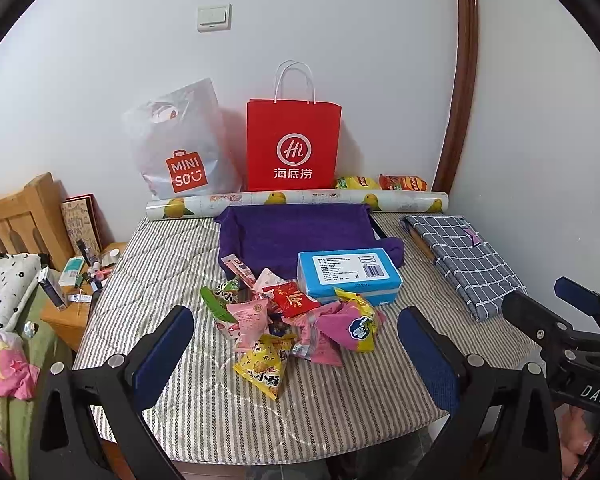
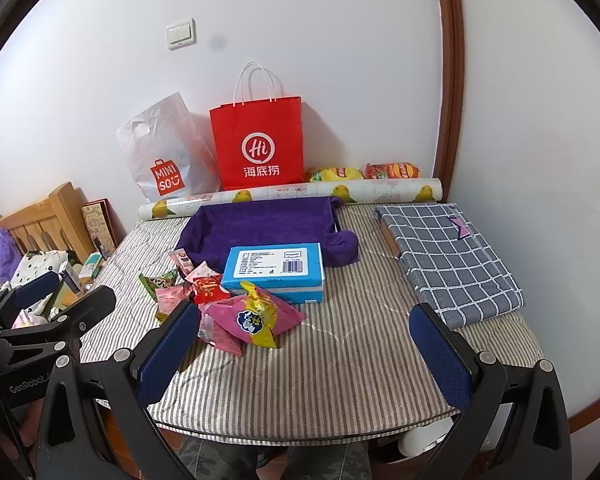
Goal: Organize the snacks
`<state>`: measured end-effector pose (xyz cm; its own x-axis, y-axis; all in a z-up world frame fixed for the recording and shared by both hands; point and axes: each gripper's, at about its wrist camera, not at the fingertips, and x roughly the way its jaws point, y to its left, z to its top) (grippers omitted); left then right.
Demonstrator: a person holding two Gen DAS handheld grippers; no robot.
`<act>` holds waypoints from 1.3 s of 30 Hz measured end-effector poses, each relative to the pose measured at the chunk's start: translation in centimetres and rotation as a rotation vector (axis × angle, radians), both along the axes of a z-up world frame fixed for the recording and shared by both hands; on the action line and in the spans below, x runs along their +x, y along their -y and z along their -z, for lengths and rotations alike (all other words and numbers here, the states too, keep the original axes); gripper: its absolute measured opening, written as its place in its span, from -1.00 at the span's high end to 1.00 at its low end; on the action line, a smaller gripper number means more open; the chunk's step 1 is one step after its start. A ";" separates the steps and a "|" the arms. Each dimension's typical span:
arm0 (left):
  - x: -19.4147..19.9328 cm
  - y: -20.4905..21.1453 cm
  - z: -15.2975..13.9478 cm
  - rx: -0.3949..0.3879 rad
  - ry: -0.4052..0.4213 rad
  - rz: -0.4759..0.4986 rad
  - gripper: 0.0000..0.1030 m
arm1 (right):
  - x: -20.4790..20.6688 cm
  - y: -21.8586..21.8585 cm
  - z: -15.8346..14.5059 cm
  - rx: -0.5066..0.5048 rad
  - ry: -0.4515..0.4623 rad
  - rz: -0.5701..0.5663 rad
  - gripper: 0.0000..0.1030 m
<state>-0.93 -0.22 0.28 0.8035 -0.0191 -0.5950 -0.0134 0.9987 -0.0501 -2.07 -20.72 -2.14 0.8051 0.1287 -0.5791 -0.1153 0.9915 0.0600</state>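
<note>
Both hand-held grippers empty, jaws wide: snack pile (image 1: 284, 320) just ahead of left hand-held gripper (image 1: 296, 356), ahead-left of right hand-held gripper (image 2: 304, 344); pinch one packet's edge, not the heap

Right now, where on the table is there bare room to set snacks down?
Bare striped cloth runs along the near edge, between the snack pile and the checkered folded cloth. Crowded: around the blue box and the purple cloth tray.
</note>
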 end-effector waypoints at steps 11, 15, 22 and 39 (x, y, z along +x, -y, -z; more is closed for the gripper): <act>0.0 -0.1 0.1 0.008 0.000 -0.002 -0.99 | 0.1 -0.2 -0.1 -0.005 -0.001 0.005 -1.00; -0.1 0.0 0.2 0.009 -0.001 -0.001 -0.99 | 0.2 -0.1 -0.1 -0.005 -0.002 0.004 -1.00; 0.0 0.0 0.2 0.008 -0.002 -0.001 -0.99 | 0.1 -0.2 -0.1 -0.005 -0.001 0.004 -1.00; 0.4 0.0 0.8 0.011 -0.014 -0.002 -0.99 | 0.2 -0.2 0.5 0.003 -0.004 0.003 -1.00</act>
